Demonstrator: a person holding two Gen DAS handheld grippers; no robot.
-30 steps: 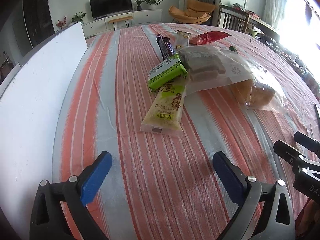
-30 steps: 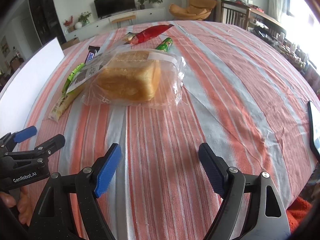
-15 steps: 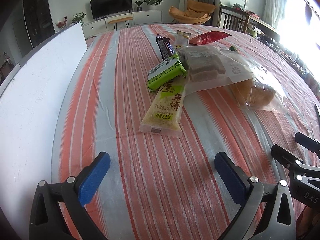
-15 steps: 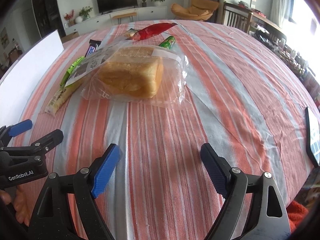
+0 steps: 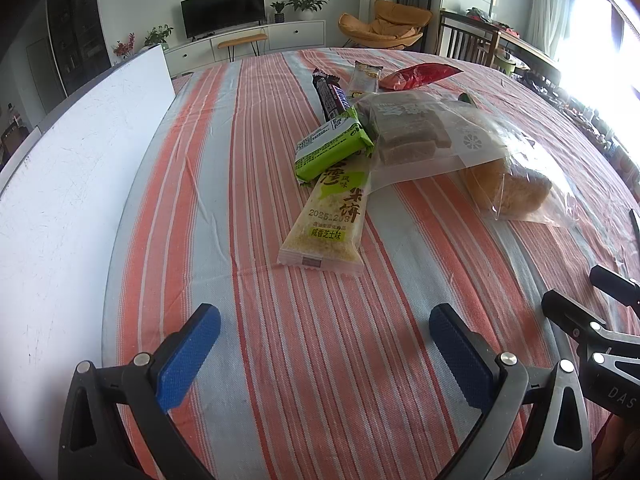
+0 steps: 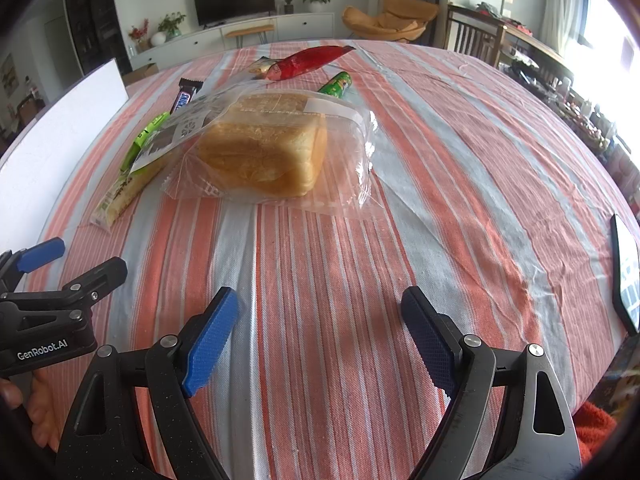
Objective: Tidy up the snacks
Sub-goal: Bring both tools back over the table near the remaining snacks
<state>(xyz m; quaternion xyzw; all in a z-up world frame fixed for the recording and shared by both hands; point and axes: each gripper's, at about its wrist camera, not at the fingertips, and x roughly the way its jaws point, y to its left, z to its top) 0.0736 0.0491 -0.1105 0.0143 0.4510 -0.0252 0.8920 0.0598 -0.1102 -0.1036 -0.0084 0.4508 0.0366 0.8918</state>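
left tool (image 5: pixel 324 344), right tool (image 6: pixel 318 332) spread, empty | bare cloth (image 6: pixel 460 184) ahead | snack pile (image 5: pixel 360 152) beyond

A home living and dining room; a flat television (image 5: pixel 222 9) stands on a long white sideboard (image 5: pixel 256 40) against the far wall, with potted plants (image 5: pixel 306 2) on it; an orange lounge chair (image 5: pixel 384 26) sits beyond the far edge of the tabletop (image 5: pixel 240 200), which wears a striped cloth; dark wooden dining chairs (image 6: pixel 476 40) stand by bright curtained windows.
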